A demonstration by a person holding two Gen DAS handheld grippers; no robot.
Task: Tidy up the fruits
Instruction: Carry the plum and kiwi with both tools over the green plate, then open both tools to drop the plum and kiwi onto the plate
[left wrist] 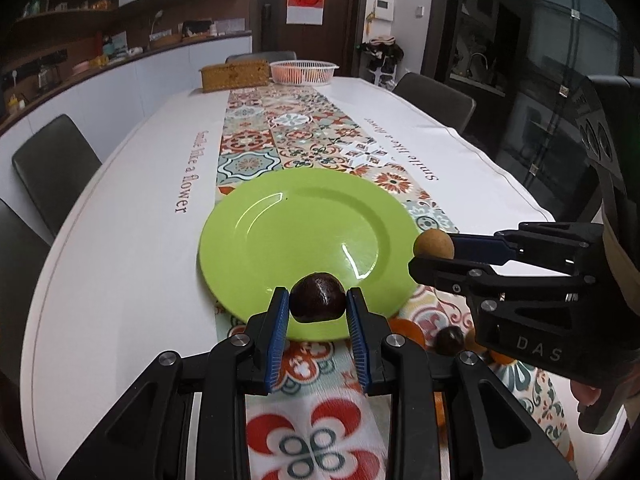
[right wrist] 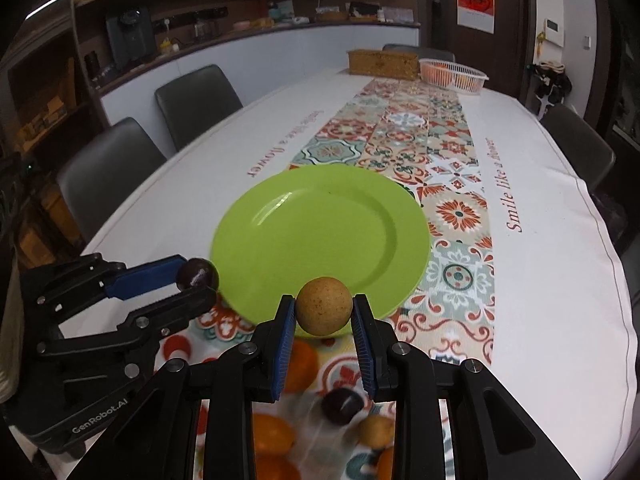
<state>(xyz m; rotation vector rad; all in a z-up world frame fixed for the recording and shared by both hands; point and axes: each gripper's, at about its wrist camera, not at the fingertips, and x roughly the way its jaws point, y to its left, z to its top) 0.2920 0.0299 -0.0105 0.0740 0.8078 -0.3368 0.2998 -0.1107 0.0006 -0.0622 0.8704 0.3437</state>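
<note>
Left gripper, lower centre: clamped across dark round fruit; smooth, slippery, likely soft, so grip at widest girth. Green plate, centre: bare. Right gripper: clamped across tan round fruit; light, firm-looking.

Dim room, plate glare, fisheye edges

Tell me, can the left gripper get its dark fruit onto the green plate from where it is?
Probably yes. The left gripper, shut on the dark fruit, is already at the near rim of the green plate, whose surface is bare. The right gripper with its tan fruit is at the plate's right edge, apart from it.
</note>
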